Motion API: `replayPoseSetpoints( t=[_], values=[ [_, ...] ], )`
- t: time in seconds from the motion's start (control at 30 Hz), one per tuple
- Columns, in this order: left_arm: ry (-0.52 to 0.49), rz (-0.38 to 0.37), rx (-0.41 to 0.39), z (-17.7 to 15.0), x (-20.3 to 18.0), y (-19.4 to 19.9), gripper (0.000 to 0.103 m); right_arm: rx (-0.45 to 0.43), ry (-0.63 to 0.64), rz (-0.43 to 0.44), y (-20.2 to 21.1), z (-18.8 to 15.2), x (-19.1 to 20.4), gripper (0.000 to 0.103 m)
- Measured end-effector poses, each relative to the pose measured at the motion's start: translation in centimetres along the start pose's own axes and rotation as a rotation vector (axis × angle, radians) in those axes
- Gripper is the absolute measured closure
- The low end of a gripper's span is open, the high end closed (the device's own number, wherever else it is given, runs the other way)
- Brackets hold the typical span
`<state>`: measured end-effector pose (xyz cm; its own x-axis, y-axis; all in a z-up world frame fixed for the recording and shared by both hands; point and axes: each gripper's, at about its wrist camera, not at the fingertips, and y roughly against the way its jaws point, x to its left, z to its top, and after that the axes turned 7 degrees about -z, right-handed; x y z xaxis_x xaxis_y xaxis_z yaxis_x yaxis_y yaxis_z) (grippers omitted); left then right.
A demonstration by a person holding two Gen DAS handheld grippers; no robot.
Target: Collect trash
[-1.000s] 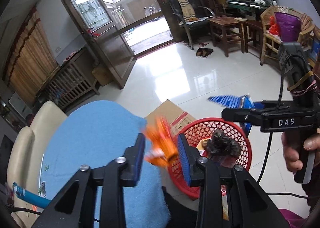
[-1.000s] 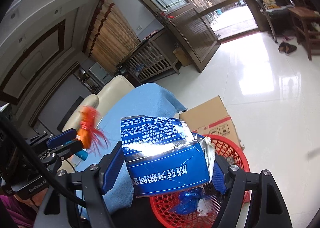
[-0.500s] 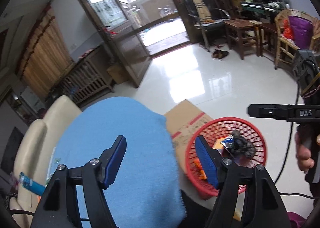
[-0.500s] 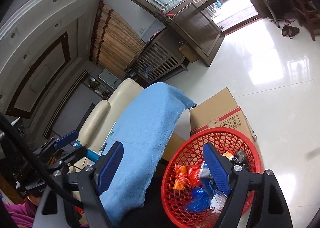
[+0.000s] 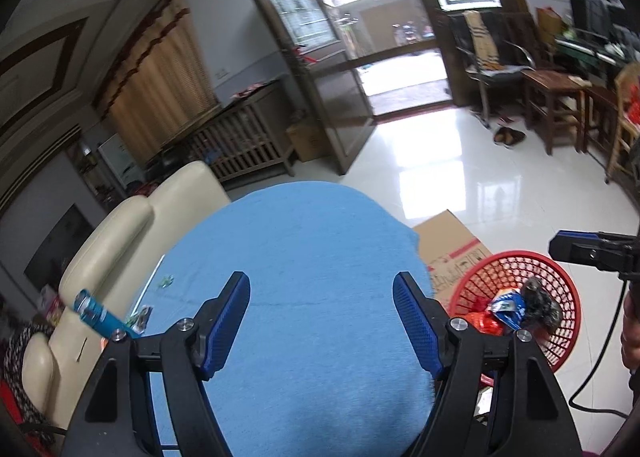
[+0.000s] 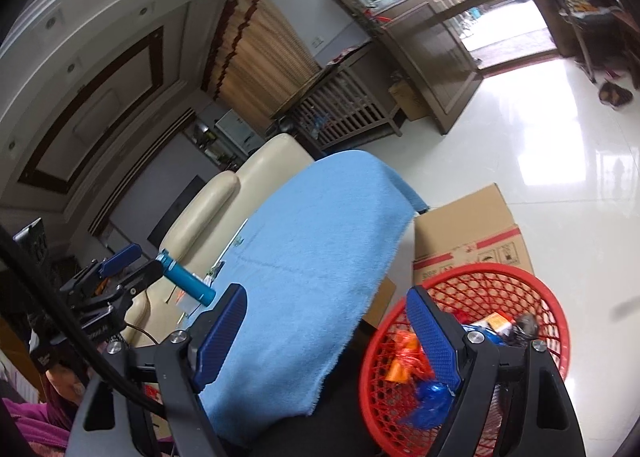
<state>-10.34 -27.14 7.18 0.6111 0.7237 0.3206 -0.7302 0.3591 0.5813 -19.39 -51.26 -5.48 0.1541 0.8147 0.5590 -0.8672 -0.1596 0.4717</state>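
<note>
A red mesh basket (image 5: 560, 277) (image 6: 556, 321) stands on the floor to the right of the table and holds orange, blue and dark wrappers (image 5: 506, 307) (image 6: 404, 357). My left gripper (image 5: 322, 321) is open and empty above the blue towel (image 5: 312, 257) (image 6: 320, 241). My right gripper (image 6: 326, 333) is open and empty, between the towel's edge and the basket; it also shows at the right edge of the left wrist view (image 5: 592, 251). A teal tube (image 5: 96, 313) (image 6: 186, 279) and small scraps (image 5: 142, 319) lie at the towel's left edge.
A cardboard box (image 5: 448, 241) (image 6: 468, 233) stands behind the basket. A cream sofa (image 5: 120, 241) runs along the table's left side. A wooden crib (image 5: 244, 141), an open glass door (image 5: 320, 57) and chairs (image 5: 552, 105) stand across the glossy white floor.
Both grippers let go of their trash, the orange wrapper and the blue packet, which now lie in the basket. Both jaws opened wide and the left gripper swung left over the towel.
</note>
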Motion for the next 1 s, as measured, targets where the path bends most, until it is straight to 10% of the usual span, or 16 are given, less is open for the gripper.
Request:
replayPoseSetpoints(
  t=[1.0],
  values=[
    [0.217,0.156,-0.069,-4.5,10.8,3.2,0.017,0.016,0.321,0.050,-3.6,-0.7,15.7,0.019]
  ],
)
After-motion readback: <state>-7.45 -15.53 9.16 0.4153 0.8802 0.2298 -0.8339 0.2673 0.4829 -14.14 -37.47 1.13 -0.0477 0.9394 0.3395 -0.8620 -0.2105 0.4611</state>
